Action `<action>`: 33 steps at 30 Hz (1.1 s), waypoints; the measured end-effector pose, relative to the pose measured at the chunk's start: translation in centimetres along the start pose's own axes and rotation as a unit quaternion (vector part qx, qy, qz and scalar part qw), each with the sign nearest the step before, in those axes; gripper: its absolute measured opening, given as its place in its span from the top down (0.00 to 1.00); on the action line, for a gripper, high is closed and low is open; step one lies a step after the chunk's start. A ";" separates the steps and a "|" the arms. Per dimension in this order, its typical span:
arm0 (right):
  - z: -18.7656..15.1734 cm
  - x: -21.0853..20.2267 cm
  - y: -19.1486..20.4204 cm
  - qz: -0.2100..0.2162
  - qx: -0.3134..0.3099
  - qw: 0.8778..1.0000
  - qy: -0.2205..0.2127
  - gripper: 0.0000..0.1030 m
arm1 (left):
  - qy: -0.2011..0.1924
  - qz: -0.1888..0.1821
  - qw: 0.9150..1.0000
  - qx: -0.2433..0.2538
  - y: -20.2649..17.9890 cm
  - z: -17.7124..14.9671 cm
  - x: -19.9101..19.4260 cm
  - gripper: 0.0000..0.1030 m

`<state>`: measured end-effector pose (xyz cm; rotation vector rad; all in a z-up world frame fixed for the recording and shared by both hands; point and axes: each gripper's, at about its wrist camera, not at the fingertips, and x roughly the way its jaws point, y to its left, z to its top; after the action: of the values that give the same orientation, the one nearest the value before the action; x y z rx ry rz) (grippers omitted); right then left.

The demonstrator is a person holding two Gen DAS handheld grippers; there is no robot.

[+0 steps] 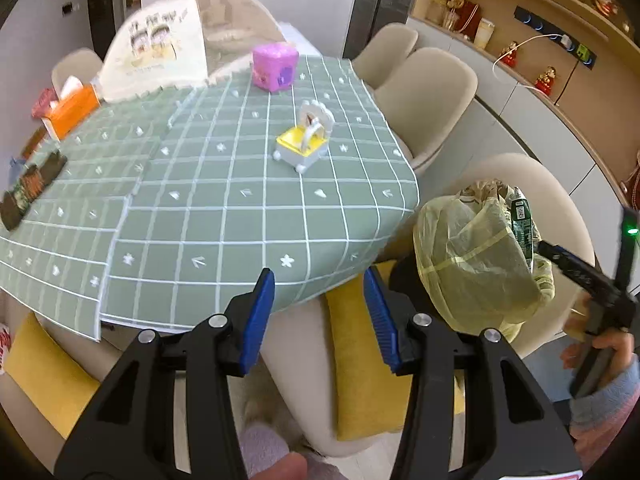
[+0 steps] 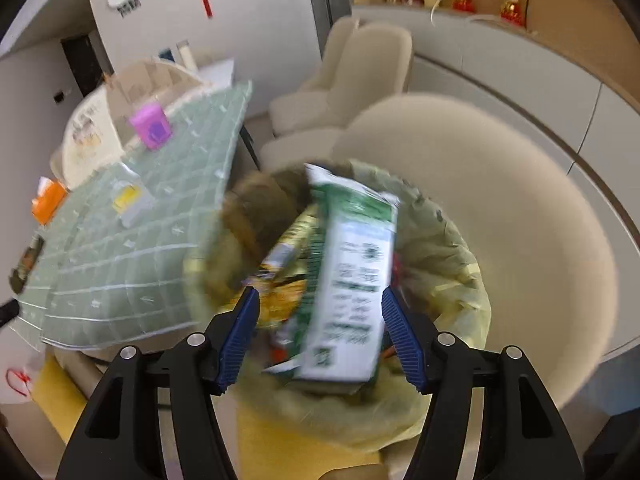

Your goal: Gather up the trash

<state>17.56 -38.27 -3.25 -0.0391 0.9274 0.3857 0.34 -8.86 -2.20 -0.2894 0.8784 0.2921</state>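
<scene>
Right gripper [image 2: 316, 332] stood apart over trash bag [image 2: 452, 280], carton [image 2: 352, 280] seemingly released into it; left gripper [image 1: 320, 316] apart, empty; next: seek remaining trash.

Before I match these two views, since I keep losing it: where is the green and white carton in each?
Left wrist: green and white carton at right edge, poking from the yellow trash bag.
Right wrist: carton centre, between open jaws, over the bag.
Shared landmark: purple box on the table.
</scene>
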 end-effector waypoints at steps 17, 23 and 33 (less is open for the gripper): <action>-10.6 -13.0 14.7 0.025 -0.058 0.993 -0.103 0.42 | -0.049 0.007 0.997 0.062 0.9 -6.2 -6.8 0.57; -13.1 -13.9 16.2 0.028 -0.038 0.994 -0.093 0.42 | -0.059 0.001 0.994 0.087 1.0 -8.5 -8.6 0.57; -14.4 -15.7 18.0 0.010 -0.042 0.993 -0.114 0.42 | -0.085 -0.007 0.991 0.100 1.3 -9.3 -10.8 0.57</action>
<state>-8.09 -29.18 2.73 -0.0613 0.6866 0.4375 -13.27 -12.47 0.45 -0.0830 0.7295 0.2113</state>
